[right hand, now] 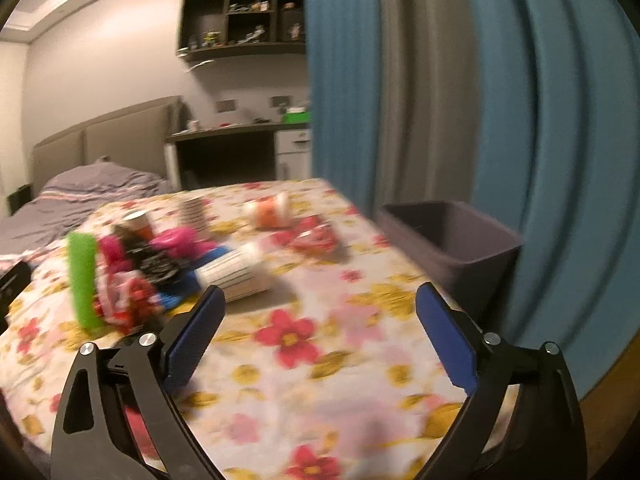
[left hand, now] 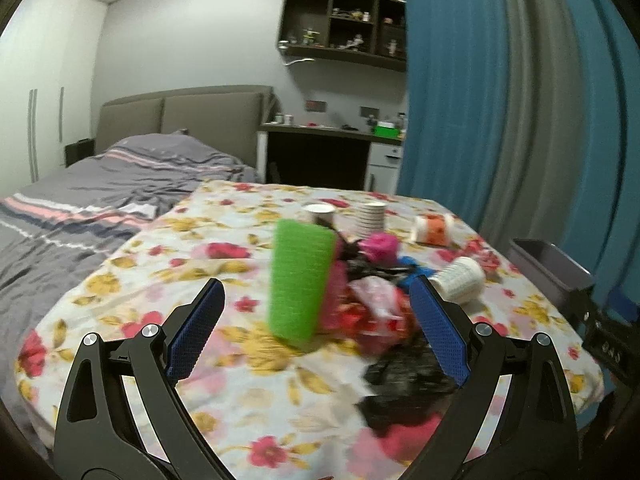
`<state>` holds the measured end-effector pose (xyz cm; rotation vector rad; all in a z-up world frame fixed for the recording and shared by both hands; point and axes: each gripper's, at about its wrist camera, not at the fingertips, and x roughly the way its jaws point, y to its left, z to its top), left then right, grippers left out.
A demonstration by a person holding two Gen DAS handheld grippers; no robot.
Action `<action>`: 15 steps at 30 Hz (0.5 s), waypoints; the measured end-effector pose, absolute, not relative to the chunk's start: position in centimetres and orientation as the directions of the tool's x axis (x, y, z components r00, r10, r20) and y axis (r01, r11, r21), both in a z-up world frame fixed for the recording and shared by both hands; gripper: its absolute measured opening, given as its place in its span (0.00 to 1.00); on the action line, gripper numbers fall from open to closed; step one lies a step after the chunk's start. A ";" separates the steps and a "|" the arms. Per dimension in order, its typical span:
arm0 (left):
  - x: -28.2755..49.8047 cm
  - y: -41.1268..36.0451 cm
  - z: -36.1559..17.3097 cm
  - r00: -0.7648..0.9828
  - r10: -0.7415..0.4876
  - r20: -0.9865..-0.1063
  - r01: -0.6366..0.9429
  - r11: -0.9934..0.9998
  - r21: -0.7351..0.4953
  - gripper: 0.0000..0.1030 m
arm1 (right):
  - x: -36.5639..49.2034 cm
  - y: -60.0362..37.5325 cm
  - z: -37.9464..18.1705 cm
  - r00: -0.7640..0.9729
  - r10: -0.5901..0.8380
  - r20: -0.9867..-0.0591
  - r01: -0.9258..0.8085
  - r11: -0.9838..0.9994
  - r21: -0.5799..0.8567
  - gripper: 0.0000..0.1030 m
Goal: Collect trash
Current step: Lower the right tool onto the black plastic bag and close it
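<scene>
A pile of trash lies on the floral-covered table (left hand: 240,392): a green mesh piece (left hand: 300,280) standing up, red and pink wrappers (left hand: 372,312), black crumpled plastic (left hand: 404,384), a pink cup (left hand: 380,246) and a white paper cup on its side (left hand: 460,278). My left gripper (left hand: 316,292) is open and empty, above the table just short of the pile. My right gripper (right hand: 320,300) is open and empty over bare tablecloth (right hand: 320,360); the pile (right hand: 132,280) and the lying cup (right hand: 236,272) sit to its front left. A grey bin (right hand: 452,240) stands at the table's right edge.
Paper cups (left hand: 370,218) and an orange-and-white cup (left hand: 432,230) stand or lie farther back on the table. A bed (left hand: 100,200) is to the left, blue and grey curtains (left hand: 520,120) to the right, a desk (left hand: 328,152) behind. The grey bin also shows in the left wrist view (left hand: 548,268).
</scene>
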<state>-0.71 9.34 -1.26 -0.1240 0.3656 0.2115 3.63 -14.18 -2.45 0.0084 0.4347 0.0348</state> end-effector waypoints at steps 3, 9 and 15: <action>-1.0 10.9 -1.5 0.908 0.208 -0.365 -0.260 0.960 -0.100 0.90 | 3.6 -11.6 -3.5 0.883 0.136 -0.450 -0.131 0.990 0.043 0.87; -1.9 13.2 -1.9 0.904 0.239 -0.355 -0.292 0.951 -0.101 0.90 | 3.9 -6.3 -6.0 0.802 0.304 -0.514 -0.317 0.946 0.064 0.75; -2.5 14.4 -2.5 0.899 0.240 -0.367 -0.299 0.948 -0.111 0.89 | 5.0 -4.0 -7.6 0.718 0.386 -0.579 -0.391 0.912 0.124 0.60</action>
